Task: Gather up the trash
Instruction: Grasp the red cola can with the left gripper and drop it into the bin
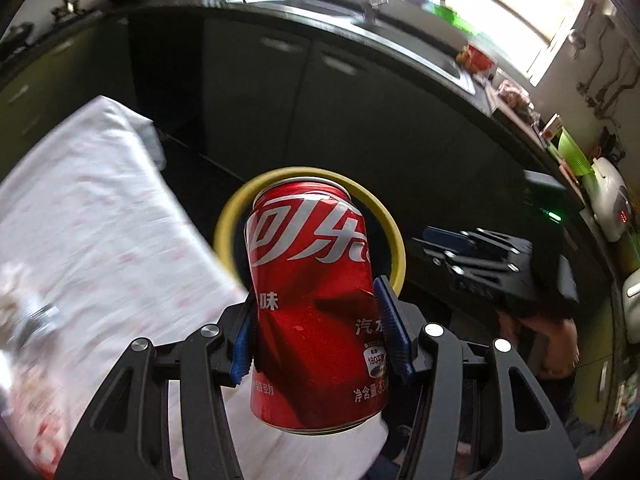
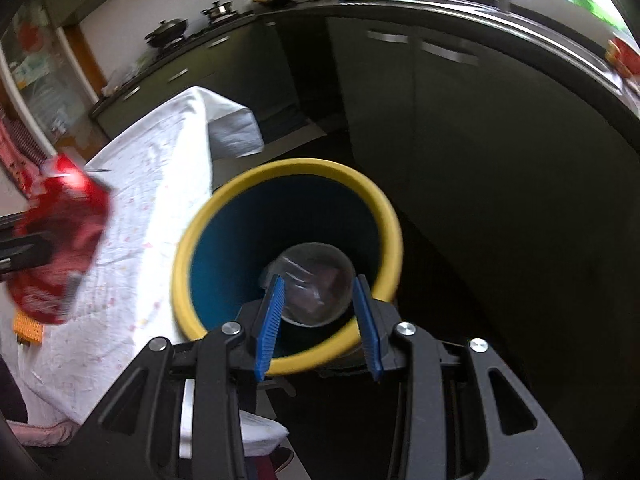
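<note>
Clear cup (image 2: 310,284), perhaps, over yellow-rimmed bin (image 2: 224,204)

Each wrist view looks steeply down along its own fingers, close over the bin (image 1: 394,240) (image 2: 288,176) at 12 o'clock; both share it, the tablecloth (image 1: 100,216) (image 2: 160,184) at 9 and the counter (image 1: 400,40) (image 2: 500,20)

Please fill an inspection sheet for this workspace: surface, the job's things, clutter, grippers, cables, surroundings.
Surface: table under a white cloth.
Job's things: dented red can; yellow-rimmed bin, blue inside; clear plastic cup.
Clutter: blurred bits at the table's left edge, cannot tell what.
Grippers: left gripper clamps the can; right gripper holds the cup above the bin's mouth.
Cables: nothing seen.
Surroundings: dark kitchen cabinets, sink counter, pots on a stove.
</note>
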The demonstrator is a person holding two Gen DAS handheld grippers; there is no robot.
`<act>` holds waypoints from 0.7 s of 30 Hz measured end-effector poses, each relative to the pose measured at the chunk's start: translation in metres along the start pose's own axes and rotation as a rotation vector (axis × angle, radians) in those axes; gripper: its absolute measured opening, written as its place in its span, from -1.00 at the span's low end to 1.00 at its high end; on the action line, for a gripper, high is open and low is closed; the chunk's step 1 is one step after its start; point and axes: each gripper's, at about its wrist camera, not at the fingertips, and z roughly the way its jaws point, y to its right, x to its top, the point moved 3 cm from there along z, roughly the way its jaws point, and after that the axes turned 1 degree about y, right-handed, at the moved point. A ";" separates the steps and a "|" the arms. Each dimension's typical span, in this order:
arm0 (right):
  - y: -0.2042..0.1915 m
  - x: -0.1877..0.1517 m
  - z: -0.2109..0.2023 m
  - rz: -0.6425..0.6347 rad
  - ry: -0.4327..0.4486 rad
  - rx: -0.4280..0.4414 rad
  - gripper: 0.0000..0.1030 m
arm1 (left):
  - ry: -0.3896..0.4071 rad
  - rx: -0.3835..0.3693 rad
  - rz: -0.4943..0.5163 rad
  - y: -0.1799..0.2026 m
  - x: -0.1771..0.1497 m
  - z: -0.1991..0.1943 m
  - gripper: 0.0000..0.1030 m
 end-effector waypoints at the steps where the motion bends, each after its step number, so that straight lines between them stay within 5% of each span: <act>1: 0.007 -0.002 0.000 0.012 -0.001 -0.003 -0.33 | -0.020 -0.005 0.000 0.003 0.006 0.015 0.05; 10: 0.041 -0.011 0.001 0.070 -0.008 -0.011 -0.22 | -0.038 0.051 -0.051 -0.001 0.027 0.074 0.31; 13: 0.040 -0.010 0.003 0.070 -0.009 -0.007 -0.22 | -0.015 0.048 -0.060 -0.006 0.021 0.059 0.31; 17: 0.032 -0.009 0.007 0.056 -0.015 0.005 -0.22 | 0.061 0.066 -0.068 -0.014 0.003 0.013 0.71; 21: 0.016 -0.009 0.006 0.030 -0.019 0.014 -0.22 | 0.135 0.085 -0.083 -0.025 -0.024 -0.042 0.77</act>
